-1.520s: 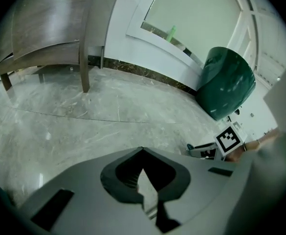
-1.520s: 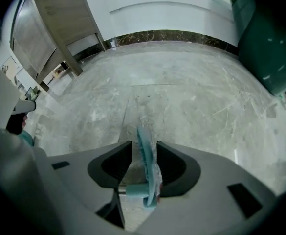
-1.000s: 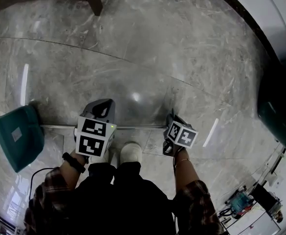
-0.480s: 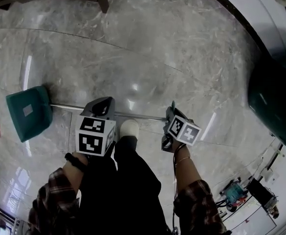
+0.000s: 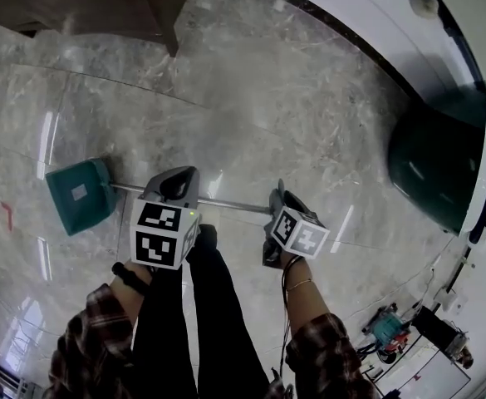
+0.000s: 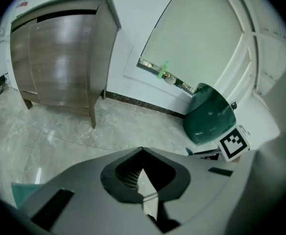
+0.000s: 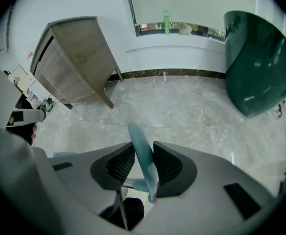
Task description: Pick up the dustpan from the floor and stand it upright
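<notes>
Teal dustpan [image 5: 78, 196] hangs out to the left in the head view, its metal pole [image 5: 234, 206] held level above the grey marble floor [image 5: 309, 98]. The left gripper [image 5: 176, 183] is clenched on the pole. Only the right gripper view shows the pole's teal grip [image 7: 143, 155] grasped between the jaws of the right gripper [image 5: 277, 199], which have just been opening. A wooden cabinet [image 6: 64, 58] stands against the white wall [image 6: 128, 33].

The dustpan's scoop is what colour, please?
Teal; the dustpan's scoop shows best in the head view.

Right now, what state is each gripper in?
Left gripper: closed on the dustpan rod.
Right gripper: jaws just opened wider, gripping the teal handle end.
</notes>
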The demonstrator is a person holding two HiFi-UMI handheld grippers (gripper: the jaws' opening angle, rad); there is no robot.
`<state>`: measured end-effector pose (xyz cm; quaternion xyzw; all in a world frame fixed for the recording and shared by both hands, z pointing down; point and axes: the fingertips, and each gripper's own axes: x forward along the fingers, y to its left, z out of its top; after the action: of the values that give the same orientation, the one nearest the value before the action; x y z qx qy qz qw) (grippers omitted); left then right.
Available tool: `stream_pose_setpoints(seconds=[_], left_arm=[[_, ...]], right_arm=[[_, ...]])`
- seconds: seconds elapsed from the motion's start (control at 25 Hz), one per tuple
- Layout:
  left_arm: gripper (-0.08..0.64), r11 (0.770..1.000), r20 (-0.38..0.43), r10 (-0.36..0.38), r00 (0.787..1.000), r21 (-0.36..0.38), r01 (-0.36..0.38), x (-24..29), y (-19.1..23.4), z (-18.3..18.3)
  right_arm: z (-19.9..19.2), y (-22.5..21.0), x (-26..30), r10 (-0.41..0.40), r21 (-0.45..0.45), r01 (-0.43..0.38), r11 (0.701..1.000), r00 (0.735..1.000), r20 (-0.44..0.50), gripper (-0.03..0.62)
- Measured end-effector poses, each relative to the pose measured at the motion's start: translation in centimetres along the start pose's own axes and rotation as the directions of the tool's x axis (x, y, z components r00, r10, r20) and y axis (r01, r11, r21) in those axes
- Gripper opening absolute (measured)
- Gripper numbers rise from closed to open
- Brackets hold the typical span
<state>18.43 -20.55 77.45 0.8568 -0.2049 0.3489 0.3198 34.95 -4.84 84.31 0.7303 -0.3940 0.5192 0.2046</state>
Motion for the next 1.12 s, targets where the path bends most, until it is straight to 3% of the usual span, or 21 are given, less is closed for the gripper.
stream_pose_setpoints(seconds=[0.2, 0.52, 0.68, 1.12], left_arm=[[0.002, 1.000, 0.059, 0.000, 0.998, -0.008, 0.000, -4.3, -2.3, 3.7], [0.001, 0.998, 0.107, 0.032, 0.994, -0.057, -0.026, -9.9, -4.0, 5.8], [0.002, 0.995, 0.137, 0.052, 0.989, -0.093, -0.040, -12.4, -4.1, 6.4], [0.002, 0.980, 0.197, 0.127, 0.972, -0.176, -0.092, -20.1, -3.1, 7.4]], right_arm=[[2.5, -0.8, -4.6, -0.011, 0.026, 0.010, 1.000, 0.999, 0.041, 0.126], [6.1, -1.4, -10.9, -0.067, 0.063, 0.063, 0.996, 0.996, 0.051, 0.135], [7.8, 1.0, -13.7, -0.038, -0.019, 0.039, 0.999, 0.996, 0.076, 0.138], [9.0, 11.1, -19.3, 0.085, -0.199, -0.082, 0.977, 0.996, 0.004, 0.147]])
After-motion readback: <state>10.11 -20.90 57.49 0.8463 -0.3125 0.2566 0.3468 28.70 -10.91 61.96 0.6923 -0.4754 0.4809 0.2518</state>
